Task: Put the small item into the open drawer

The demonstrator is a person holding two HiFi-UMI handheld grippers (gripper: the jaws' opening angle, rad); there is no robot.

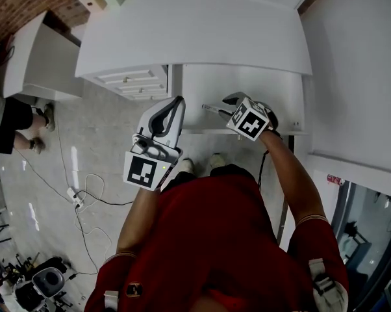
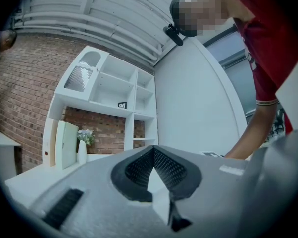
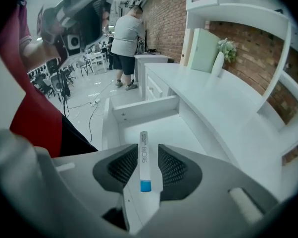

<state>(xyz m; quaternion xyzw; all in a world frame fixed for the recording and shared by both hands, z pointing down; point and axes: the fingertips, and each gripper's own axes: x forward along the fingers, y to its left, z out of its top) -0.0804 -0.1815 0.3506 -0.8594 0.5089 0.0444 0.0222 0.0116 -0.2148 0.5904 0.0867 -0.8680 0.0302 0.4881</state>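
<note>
1. Print on the small item [image 3: 144, 165] is showing too small to read. Its near end is disappearing behind the body of the right gripper [image 3: 148, 148] at 6 o'clock of the right gripper view.
2. No view is showing whether the small item is resting on the floor of the open drawer [image 3: 144, 108] or hanging above it.
3. In the head view, the person's red shirt [image 1: 215, 239] is covering the ground at 6 o'clock. A second person [image 1: 10, 119] is being cut off by the frame edge at 9 o'clock.
4. The left gripper view is pointing up at a shelf unit [image 2: 97, 100]; the drawer is lying outside that view.
5. The right gripper's jaws are standing wide apart. The slim white item with a blue band is sitting lengthwise between the pads, pointing toward 12 o'clock over the drawer. A gap is showing at the right-hand pad, so nothing is being clamped.
6. The left gripper [image 2: 152, 148] is keeping its jaws together at the tips, with nothing between them.
7. The right arm is reaching forward over the drawer's front edge. The left arm is bending at the elbow, with its gripper at 9 o'clock of the right one, just beside the drawer.
</note>
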